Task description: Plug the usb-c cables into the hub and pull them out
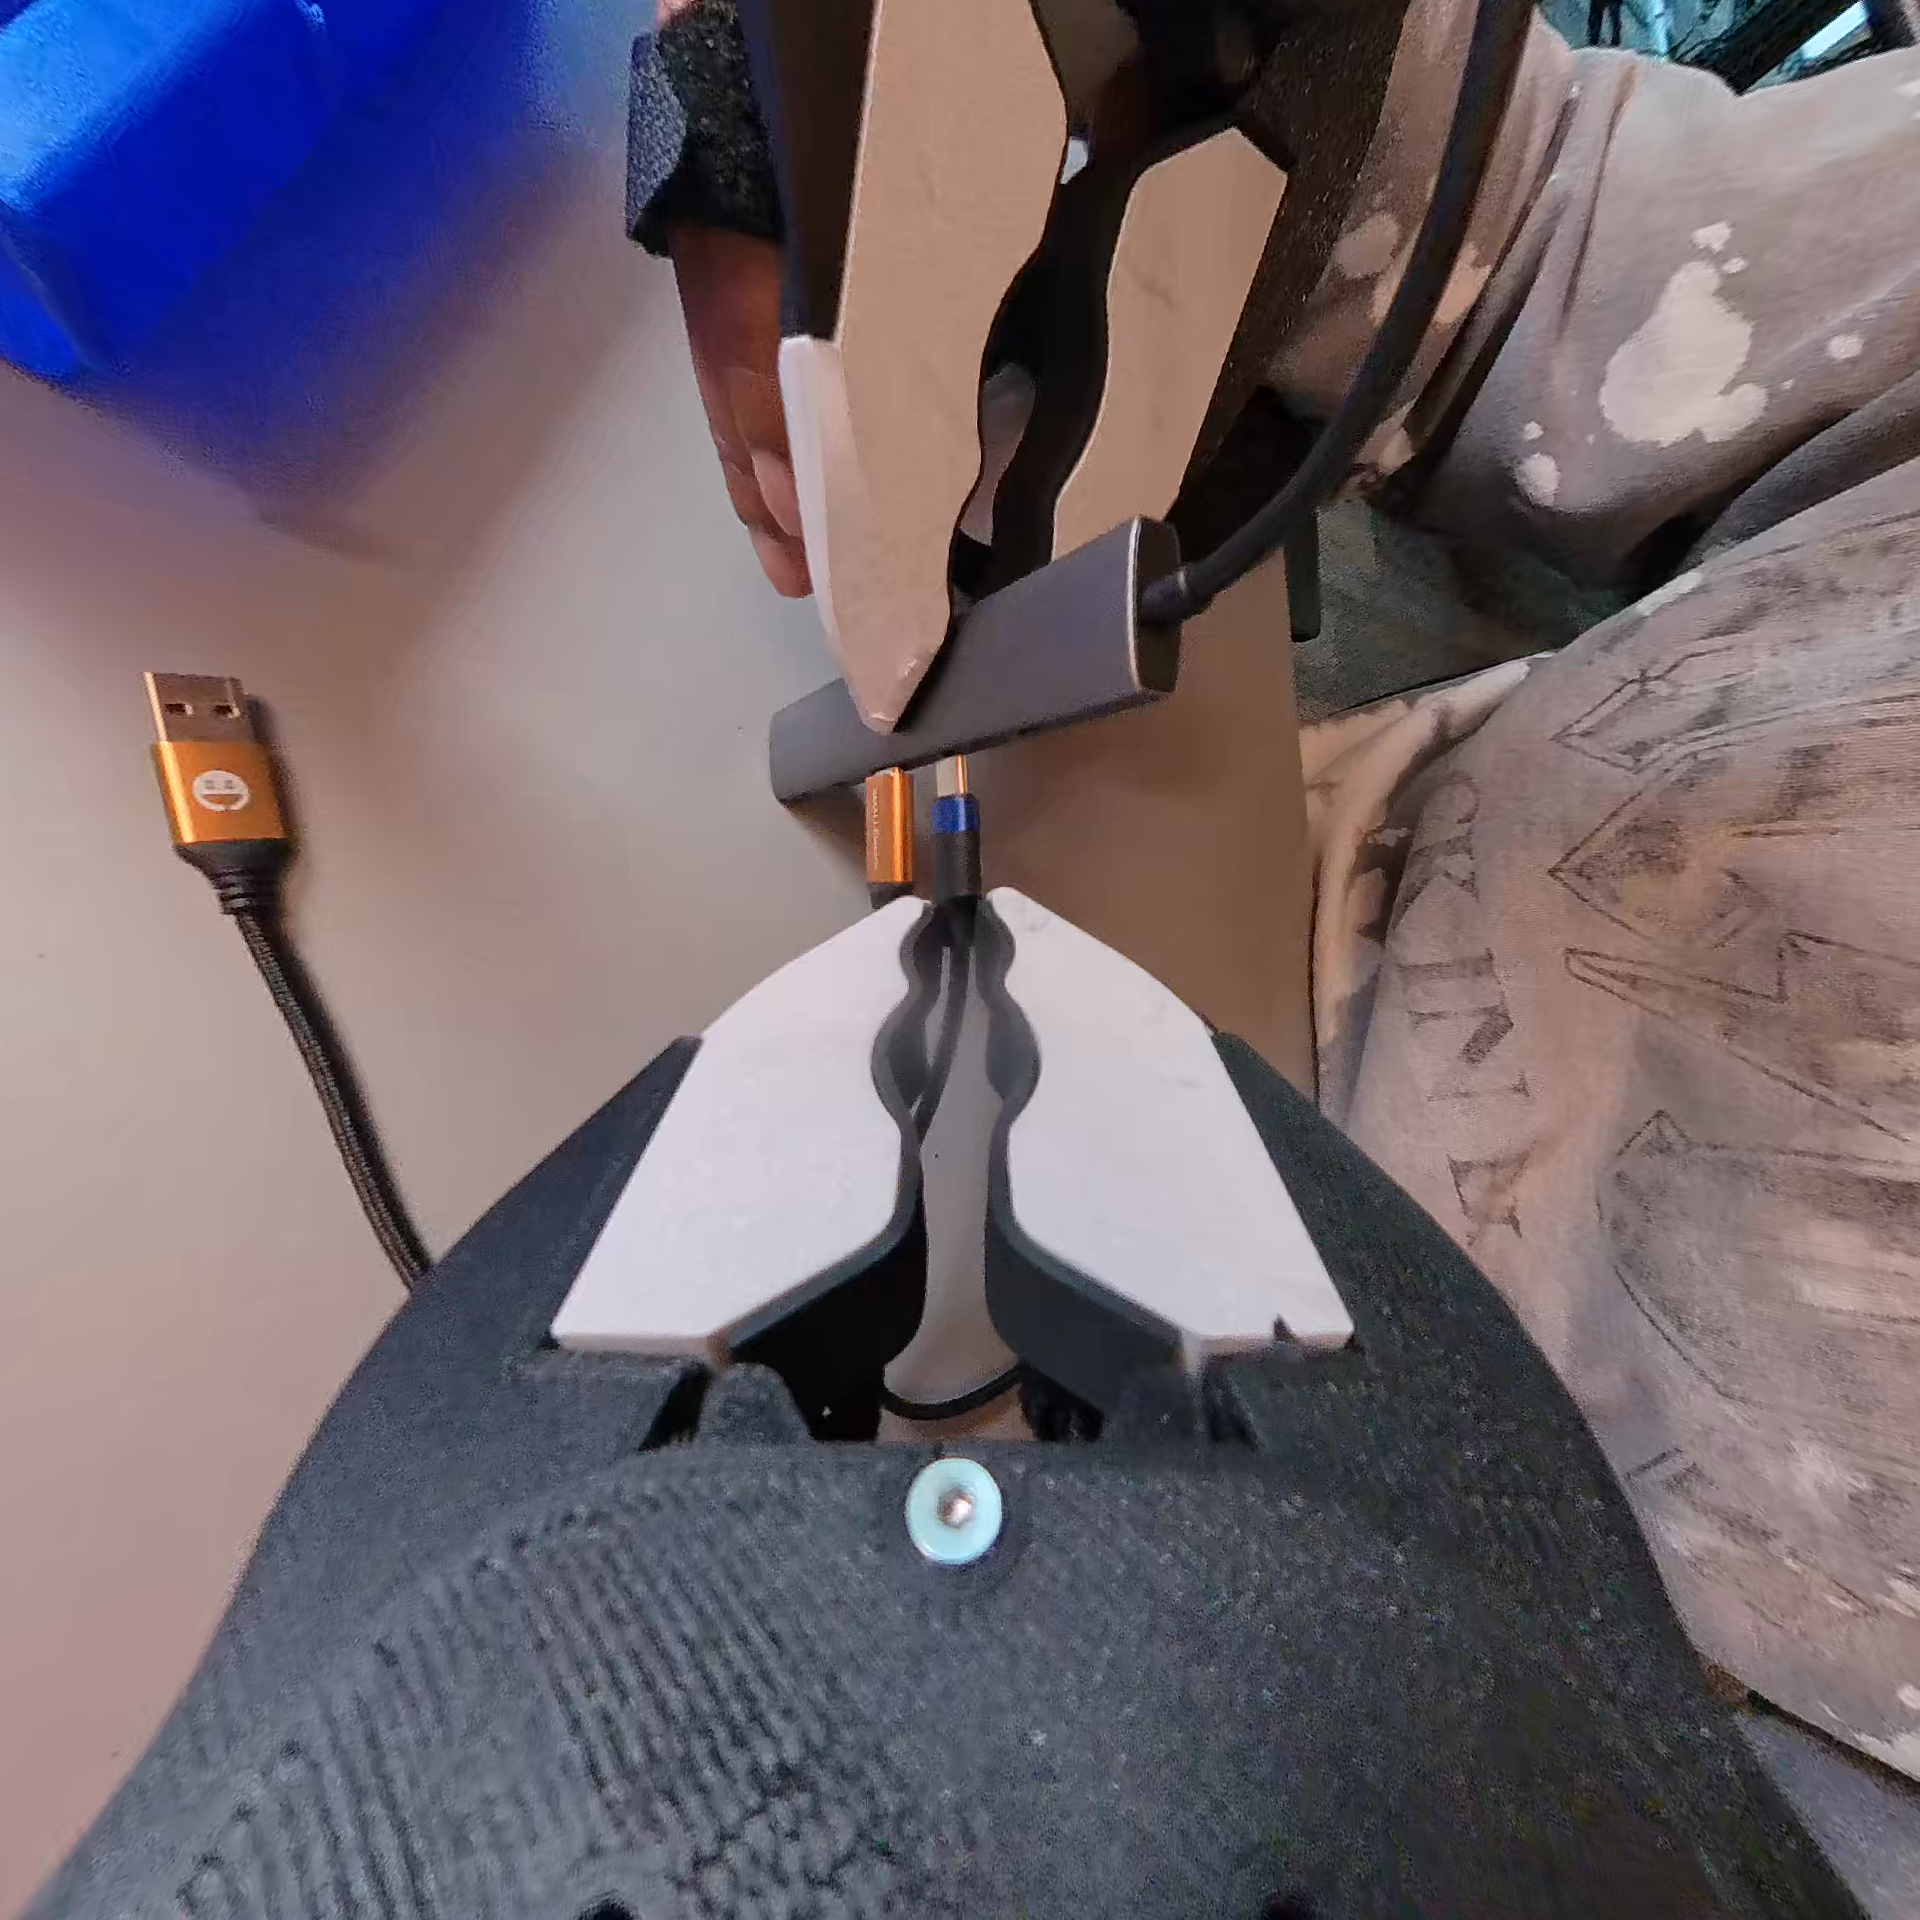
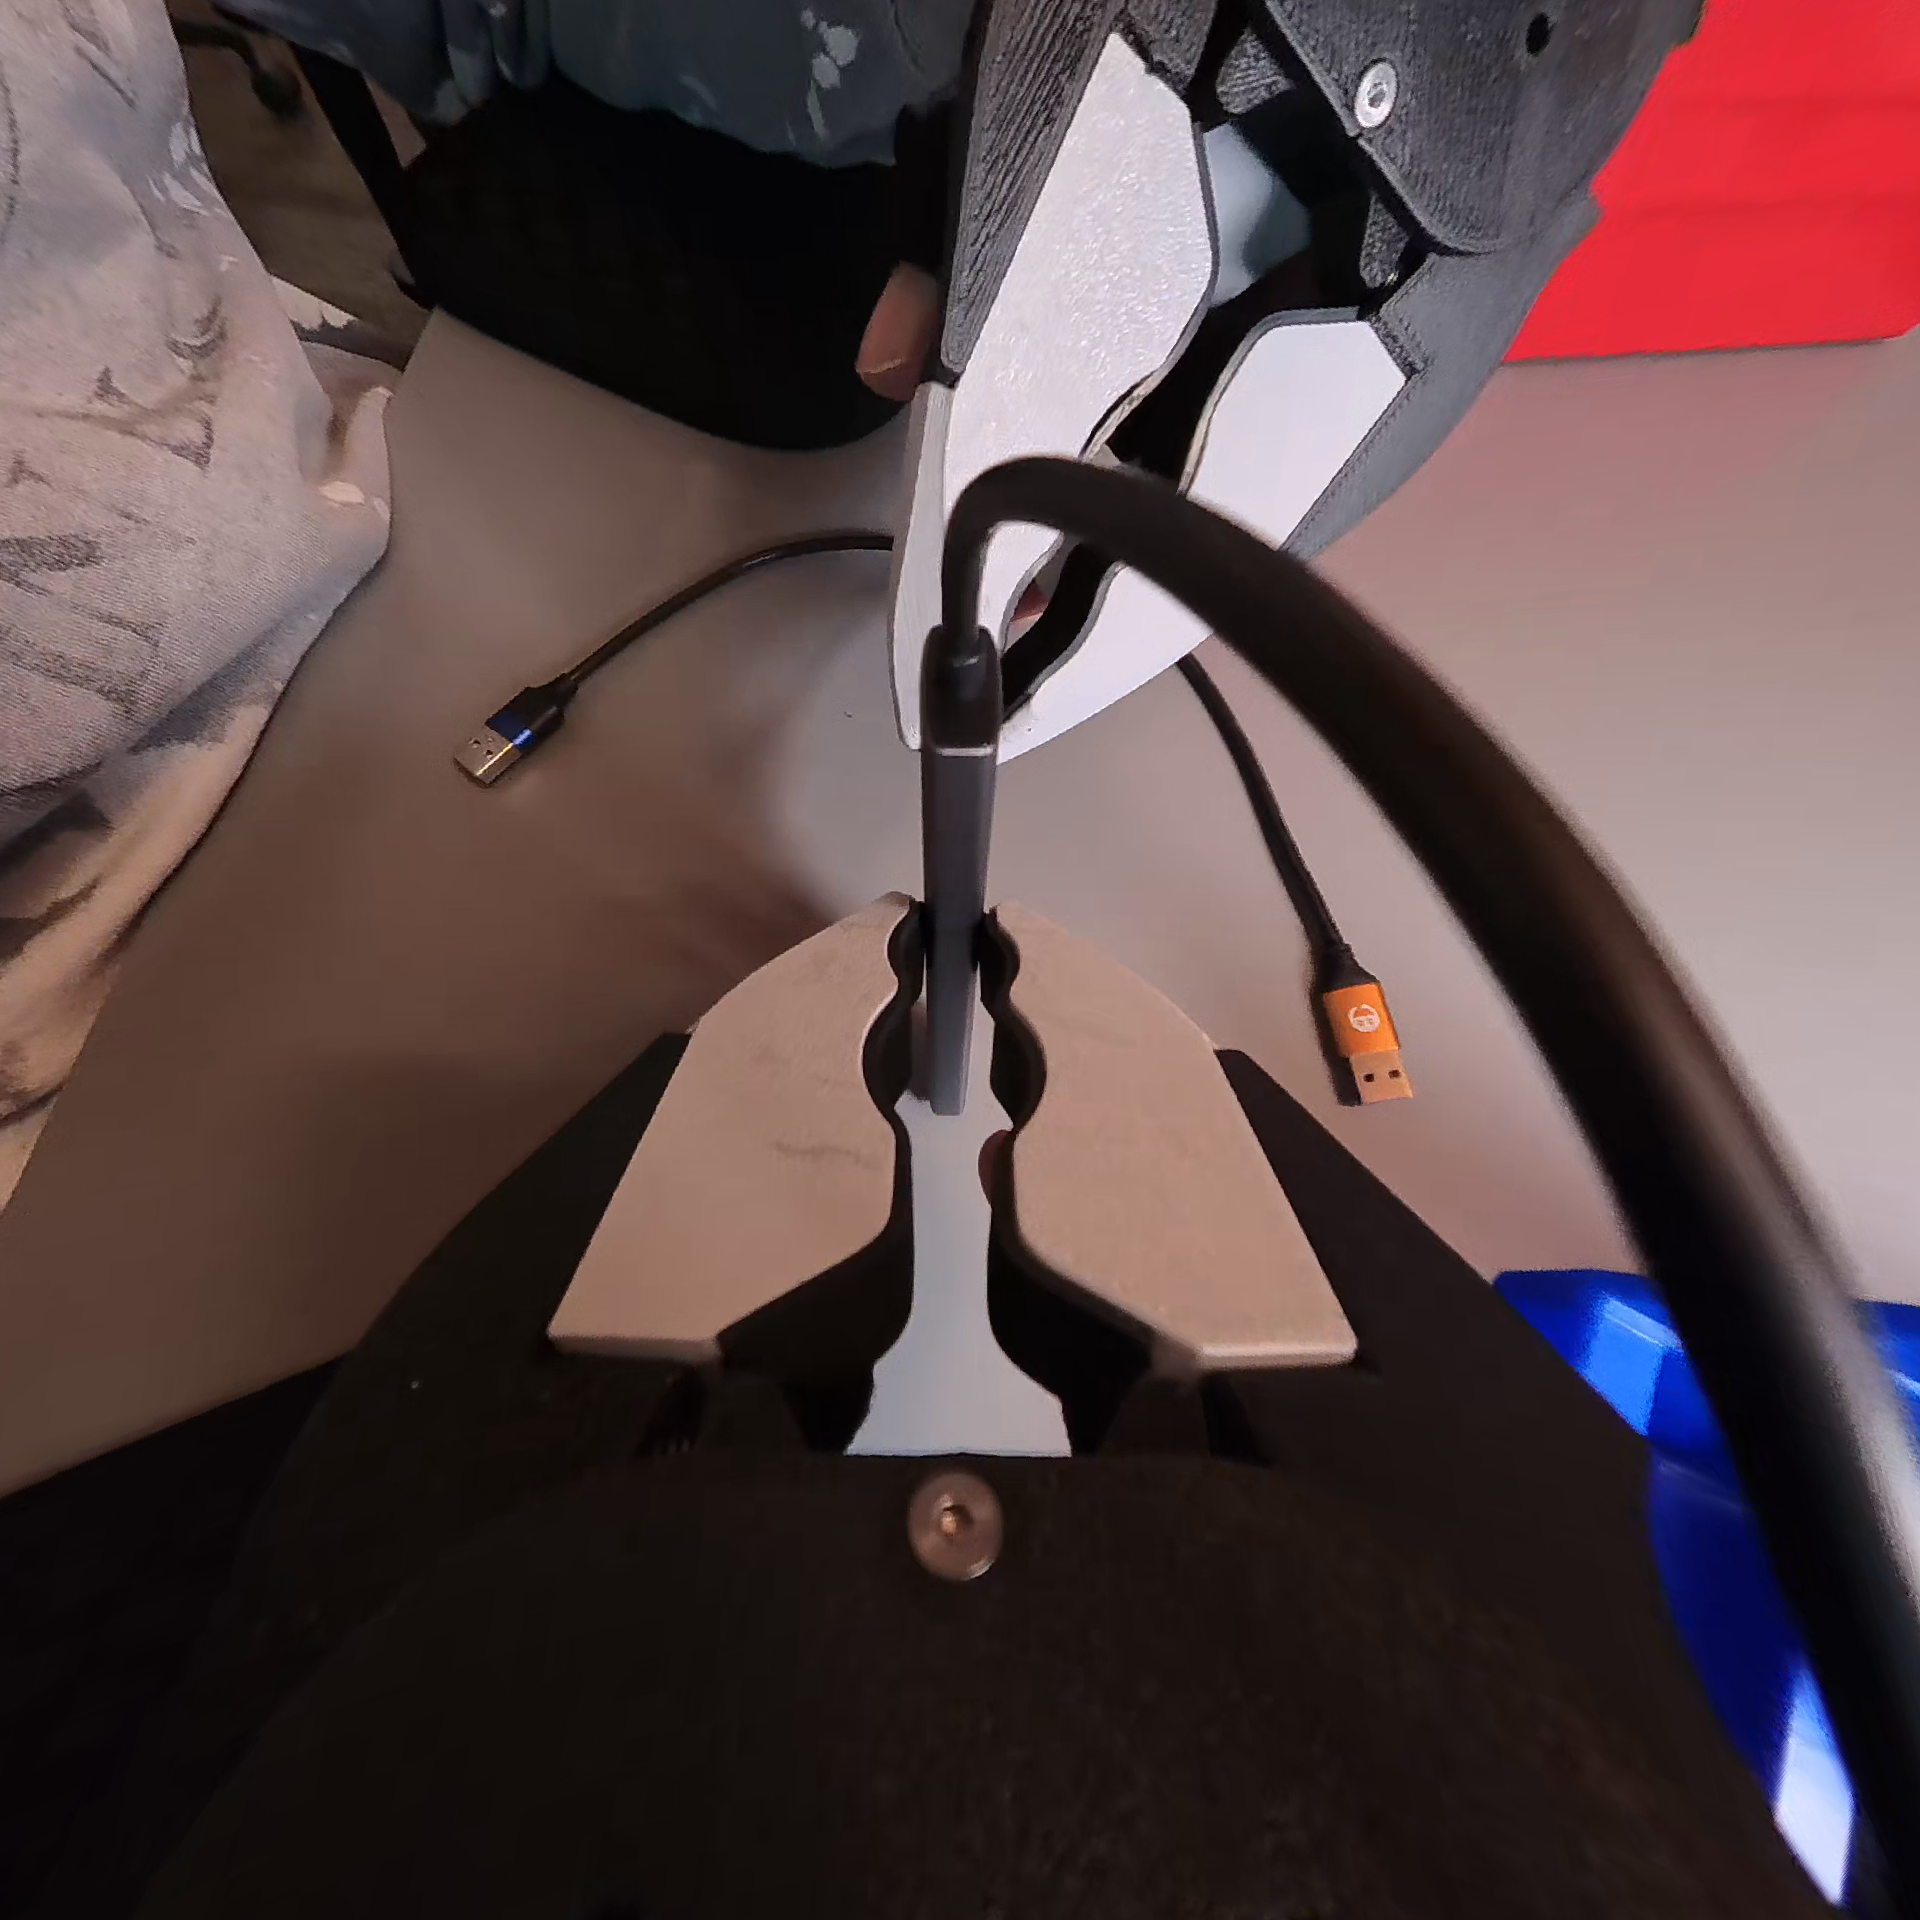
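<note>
Left wrist view first, biggest items down. Bench is a plain beige surface; a blue object sits blurred at its far corner, and patterned grey cloth fills the side of the frame, identity unclear.

Right tool is closed edge-on around the grey hub, lifted clear of the bench. I judge this is so the port side faces my other tool and the body cannot twist during a push or pull. The hub's own thick black lead arcs out of its far end.

Left tool is nearly closed, pinching the black cable with the blue-ringed plug just behind the plug. Gripping that close should keep the connector stiff and in line with the port. Its metal tip is partly exposed under the hub, so I cannot tell whether it is going in or coming out.

Orange plug sits seated in the neighbouring port. Both cables' USB-A ends lie loose on the bench: orange one, blue-ringed one.

Hidden: the ports themselves, and how deep the blue-ringed plug's tip sits.
</note>
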The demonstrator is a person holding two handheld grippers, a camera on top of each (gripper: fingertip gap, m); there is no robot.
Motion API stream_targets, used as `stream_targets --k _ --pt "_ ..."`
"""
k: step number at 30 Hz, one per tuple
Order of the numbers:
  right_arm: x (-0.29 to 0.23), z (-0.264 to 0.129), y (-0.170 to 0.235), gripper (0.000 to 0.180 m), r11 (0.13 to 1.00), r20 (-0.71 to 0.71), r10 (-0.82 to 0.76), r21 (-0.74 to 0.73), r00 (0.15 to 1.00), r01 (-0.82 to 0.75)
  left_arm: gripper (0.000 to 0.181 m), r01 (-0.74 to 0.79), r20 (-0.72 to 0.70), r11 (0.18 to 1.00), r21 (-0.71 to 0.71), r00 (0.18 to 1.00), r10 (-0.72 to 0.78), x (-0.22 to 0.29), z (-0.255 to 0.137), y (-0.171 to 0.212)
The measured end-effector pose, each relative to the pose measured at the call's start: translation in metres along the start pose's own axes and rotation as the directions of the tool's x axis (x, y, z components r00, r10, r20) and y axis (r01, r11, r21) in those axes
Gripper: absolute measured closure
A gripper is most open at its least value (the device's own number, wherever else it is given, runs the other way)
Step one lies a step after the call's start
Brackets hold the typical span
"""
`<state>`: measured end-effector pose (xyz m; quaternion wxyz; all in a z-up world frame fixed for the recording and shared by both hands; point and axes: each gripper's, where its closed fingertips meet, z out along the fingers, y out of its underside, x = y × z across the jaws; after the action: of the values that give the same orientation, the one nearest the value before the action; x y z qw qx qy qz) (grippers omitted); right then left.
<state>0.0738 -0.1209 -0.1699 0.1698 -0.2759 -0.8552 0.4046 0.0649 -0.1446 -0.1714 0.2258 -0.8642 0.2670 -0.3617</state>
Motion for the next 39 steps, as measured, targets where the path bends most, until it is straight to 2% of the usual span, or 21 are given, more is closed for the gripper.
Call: stream_targets --k 9,18,22,31,35,37,39 --pt "-0.003 0.001 -0.001 0.17 1.0 0.0 -0.005 -0.025 1.0 0.005 0.175 0.008 -0.006 1.0 0.027 1.0 -0.008 0.002 -0.005 -0.002" --pt "0.004 -0.002 -0.012 0.17 0.997 -0.017 0.057 0.052 0.998 -0.056 0.175 -0.008 0.002 0.993 0.121 1.0 0.007 0.003 -0.013 -0.012" --pt "-0.001 0.004 -0.006 0.17 0.999 0.005 0.043 -0.03 0.999 -0.043 0.175 -0.024 -0.006 0.996 0.088 1.0 0.025 0.004 -0.009 -0.007" --pt "-0.005 0.008 -0.006 0.171 0.998 0.027 0.048 -0.052 0.998 -0.047 0.175 -0.045 -0.017 0.994 0.095 0.999 0.047 0.009 -0.008 -0.009" --pt "0.0 0.007 -0.006 0.17 0.996 0.01 0.082 -0.018 0.997 -0.082 0.174 -0.047 -0.001 0.99 0.133 0.999 0.047 0.006 -0.01 -0.012" --pt "0.006 0.002 -0.011 0.17 0.992 -0.017 0.117 0.056 0.993 -0.116 0.174 -0.034 0.009 0.982 0.187 0.999 0.033 0.003 -0.017 -0.018" --pt "0.008 -0.008 -0.012 0.16 0.983 -0.021 0.168 0.084 0.986 -0.165 0.175 -0.019 0.004 0.972 0.234 1.0 0.019 0.002 -0.025 -0.024"
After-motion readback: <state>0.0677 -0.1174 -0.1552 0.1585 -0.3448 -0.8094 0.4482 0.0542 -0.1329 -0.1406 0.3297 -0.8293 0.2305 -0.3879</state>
